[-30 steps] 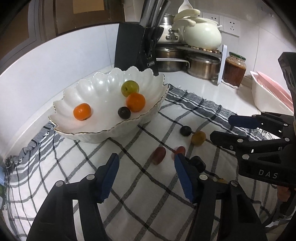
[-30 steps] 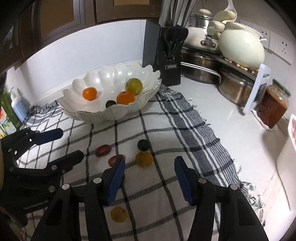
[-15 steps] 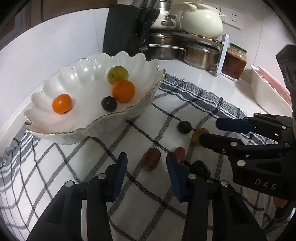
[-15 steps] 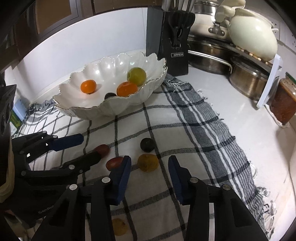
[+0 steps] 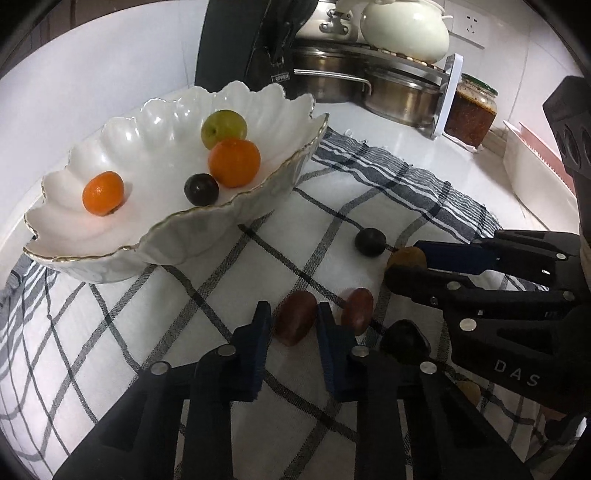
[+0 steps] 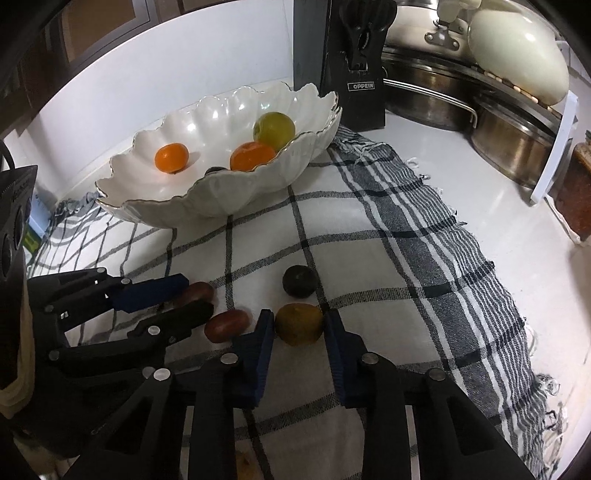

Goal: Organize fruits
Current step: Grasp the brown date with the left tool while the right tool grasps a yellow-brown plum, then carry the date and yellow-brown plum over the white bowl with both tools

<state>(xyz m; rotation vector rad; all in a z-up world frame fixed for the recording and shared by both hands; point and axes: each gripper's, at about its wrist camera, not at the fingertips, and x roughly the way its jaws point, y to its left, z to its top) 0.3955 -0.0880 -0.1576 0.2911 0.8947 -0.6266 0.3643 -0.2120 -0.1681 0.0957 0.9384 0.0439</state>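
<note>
A white scalloped bowl (image 5: 92, 254) (image 6: 207, 203) holds two oranges (image 5: 234, 161) (image 5: 102, 192), a green fruit (image 5: 224, 127) and a dark plum (image 5: 201, 189). On the checked cloth lie two red fruits (image 5: 295, 321) (image 5: 357, 305), a black plum (image 5: 370, 242) (image 6: 300, 281) and a yellow-brown fruit (image 6: 299, 324) (image 5: 406, 257). My left gripper (image 5: 293, 319) is open with its pads either side of the nearer red fruit. My right gripper (image 6: 299, 326) is open around the yellow-brown fruit.
A black knife block (image 6: 351, 62) stands behind the bowl. Steel pots (image 5: 402, 96), a cream pot (image 5: 404, 27) and a sauce jar (image 5: 469, 110) are at the back right. A white-and-pink rack (image 5: 535, 166) is far right. Another small yellow fruit (image 6: 243, 461) lies under my right gripper.
Both grippers have moved forward and down to the cloth and narrowed. The left now straddles the red fruit, the right the yellow-brown fruit.
</note>
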